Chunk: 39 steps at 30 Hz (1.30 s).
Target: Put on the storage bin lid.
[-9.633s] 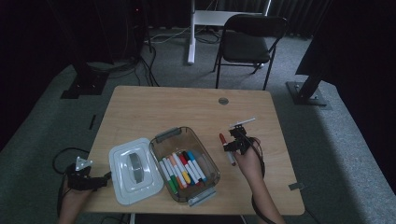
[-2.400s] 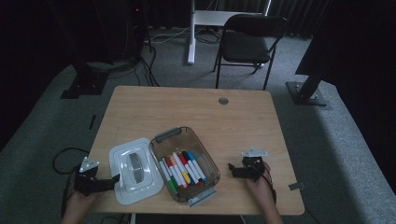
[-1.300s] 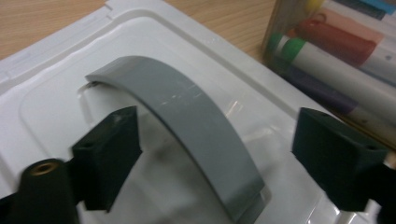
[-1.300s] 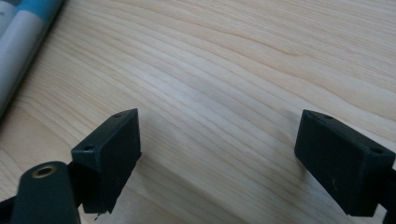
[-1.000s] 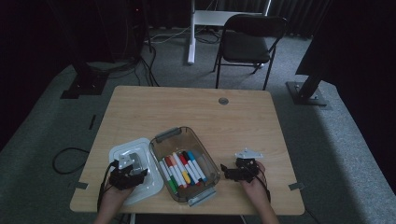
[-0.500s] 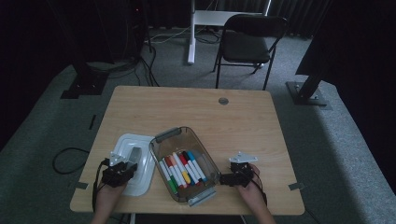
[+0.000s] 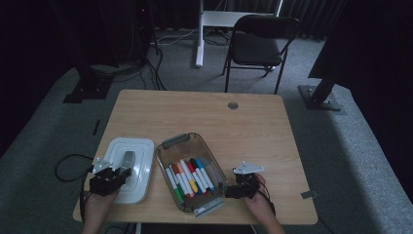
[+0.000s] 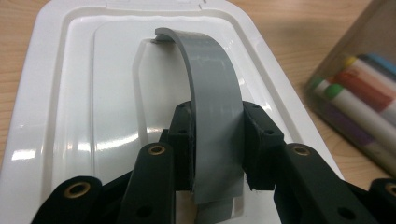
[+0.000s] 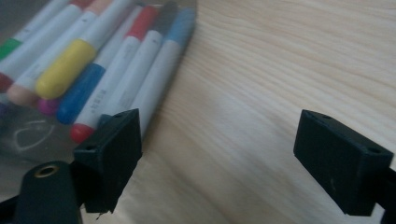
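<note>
At the table's near left, the left gripper (image 8: 217,154) has just closed its jaws on the grey handle (image 8: 212,93) of the white lid (image 7: 127,168). Near right, the right gripper (image 7: 233,191) points left, level, jaws wide, beside the marker box (image 7: 168,146).

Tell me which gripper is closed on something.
The left gripper: its jaws clamp the lid's grey handle. The right gripper stands open above bare table.
</note>
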Available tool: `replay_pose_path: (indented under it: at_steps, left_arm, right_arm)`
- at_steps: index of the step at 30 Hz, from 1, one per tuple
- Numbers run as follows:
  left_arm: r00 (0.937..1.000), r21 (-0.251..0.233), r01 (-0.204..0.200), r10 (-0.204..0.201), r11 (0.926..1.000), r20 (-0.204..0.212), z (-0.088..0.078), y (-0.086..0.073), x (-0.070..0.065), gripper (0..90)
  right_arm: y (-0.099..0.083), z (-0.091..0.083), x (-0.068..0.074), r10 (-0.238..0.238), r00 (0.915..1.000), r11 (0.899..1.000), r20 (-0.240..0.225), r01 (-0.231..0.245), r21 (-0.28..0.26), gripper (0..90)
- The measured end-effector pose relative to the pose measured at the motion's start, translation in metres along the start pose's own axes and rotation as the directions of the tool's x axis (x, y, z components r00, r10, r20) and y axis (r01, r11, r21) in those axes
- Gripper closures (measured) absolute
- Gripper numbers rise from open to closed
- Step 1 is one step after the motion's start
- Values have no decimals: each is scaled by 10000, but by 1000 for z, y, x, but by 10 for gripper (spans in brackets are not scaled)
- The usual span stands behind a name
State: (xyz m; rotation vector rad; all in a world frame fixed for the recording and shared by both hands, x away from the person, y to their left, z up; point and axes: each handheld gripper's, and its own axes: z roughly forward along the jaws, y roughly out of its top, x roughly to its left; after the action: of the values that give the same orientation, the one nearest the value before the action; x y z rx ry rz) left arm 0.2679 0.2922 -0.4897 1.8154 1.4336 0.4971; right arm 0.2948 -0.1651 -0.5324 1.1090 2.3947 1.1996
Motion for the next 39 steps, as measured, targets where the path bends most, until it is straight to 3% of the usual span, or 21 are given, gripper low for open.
replay_pose_path:
  at_steps: [10, 19, 24, 30, 39]
  left_arm:
    - [9982, -240, 169, -154, 9996, 582, -34, 12, 3, 694]
    - [9959, -816, -319, 385, 9962, 814, -63, 33, -8, 694]
    - [9883, -1072, -351, 505, 9936, 1437, -76, 41, -12, 694]
    - [9810, -1258, -804, 1009, 9888, 1658, -83, 50, -29, 694]
    - [9535, -1129, -1515, 1753, 9820, 2451, -72, 57, -56, 694]
  right_arm:
    - [2, 7, 18, -567, 9980, 9983, -280, 572, 143, 139]
    - [6, 19, 36, -1045, 9929, 9940, -569, 1062, 279, 128]
    - [7, 24, 45, -1196, 9898, 9922, -771, 1220, 272, 127]
    - [14, 36, 57, -1480, 9844, 9878, -950, 1519, 343, 124]
    - [25, 55, 71, -1598, 9825, 9846, -957, 1657, 563, 124]
